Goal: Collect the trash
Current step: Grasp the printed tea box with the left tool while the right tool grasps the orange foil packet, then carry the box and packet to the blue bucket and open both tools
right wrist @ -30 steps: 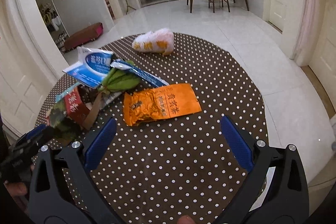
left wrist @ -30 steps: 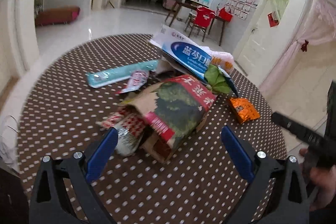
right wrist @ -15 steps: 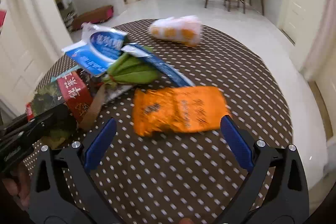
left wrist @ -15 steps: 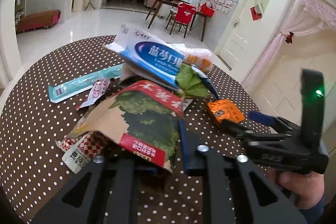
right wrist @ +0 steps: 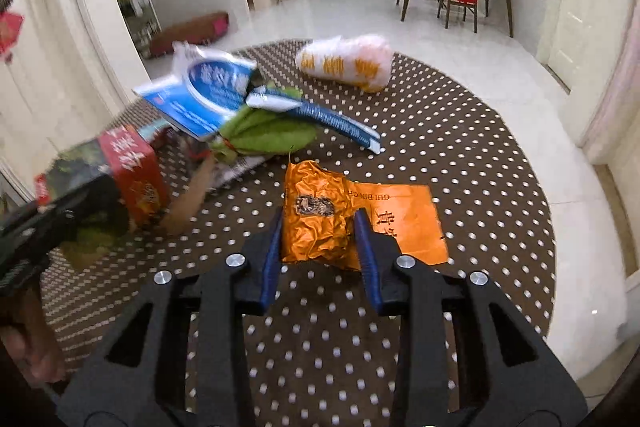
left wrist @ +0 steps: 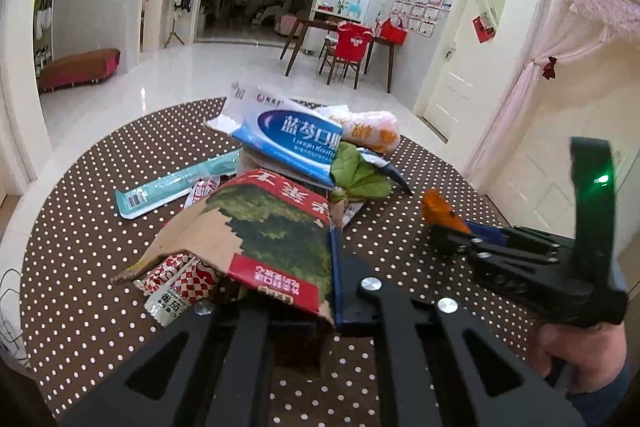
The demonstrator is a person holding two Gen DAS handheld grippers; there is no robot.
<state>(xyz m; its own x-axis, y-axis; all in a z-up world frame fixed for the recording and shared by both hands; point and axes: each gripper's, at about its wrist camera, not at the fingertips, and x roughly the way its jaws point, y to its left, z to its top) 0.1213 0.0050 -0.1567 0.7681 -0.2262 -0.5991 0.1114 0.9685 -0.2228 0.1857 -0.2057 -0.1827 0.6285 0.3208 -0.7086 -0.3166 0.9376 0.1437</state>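
A brown paper bag [left wrist: 272,239] with green and red print is lifted slightly off the round dotted table [left wrist: 80,227], and my left gripper [left wrist: 320,267] is shut on its near end. A red-checked sachet [left wrist: 176,279] pokes out beneath the bag. In the right wrist view my right gripper [right wrist: 320,239] has its jaws closing on an orange foil packet [right wrist: 316,219], which is crumpled between the blue pads [right wrist: 276,239]. The same packet [left wrist: 438,207] shows at the right gripper [left wrist: 452,231] in the left wrist view. The paper bag [right wrist: 124,179] is blurred at the left.
More litter lies behind: a blue-and-white carton [left wrist: 292,139], a green leaf-like wrapper [left wrist: 360,175], a white-and-orange plastic bag [right wrist: 348,61], a teal packet [left wrist: 172,187] and a blue striped wrapper [right wrist: 336,121]. The table edge drops to a white tiled floor [right wrist: 440,39].
Both grippers went from wide open to closed. The left one took the paper bag and raised it. The right one moved in on the orange packet and squeezed it into a crumple.
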